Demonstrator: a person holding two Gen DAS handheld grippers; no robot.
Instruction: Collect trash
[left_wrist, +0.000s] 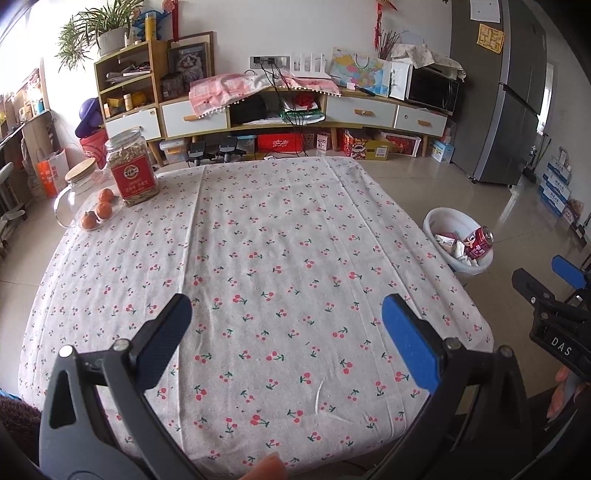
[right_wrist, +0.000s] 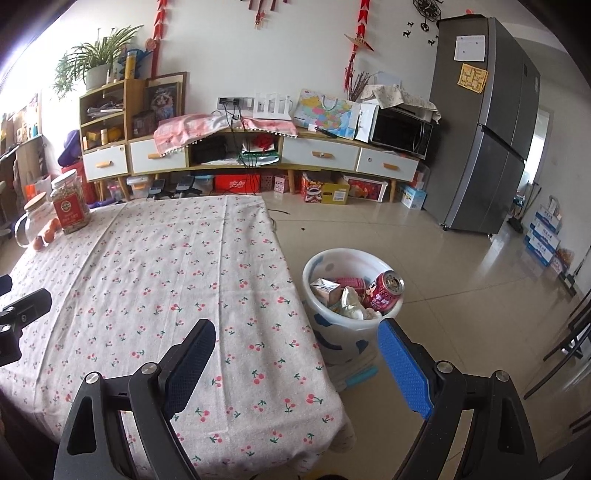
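Showing only in the right view, bin (right_wrist: 325, 343) paper; left gripper (left_wrist: 286, 328) and right gripper (right_wrist: 297, 354) both gape empty.

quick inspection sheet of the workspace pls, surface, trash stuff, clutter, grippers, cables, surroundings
surface: table under a cherry-print tablecloth; no loose trash seen on it.
job's things: white trash bin on the floor by the table's right edge, holding a red can, a small carton and crumpled paper.
clutter: labelled jar, glass jug with cork lid and three orange fruits at the far left corner.
grippers: left hand-held gripper open, empty, over the table; right hand-held gripper open, empty, near the bin.
cables: black leads hanging from the wall socket behind the sideboard.
surroundings: sideboard, microwave, fridge, boxes on the floor.
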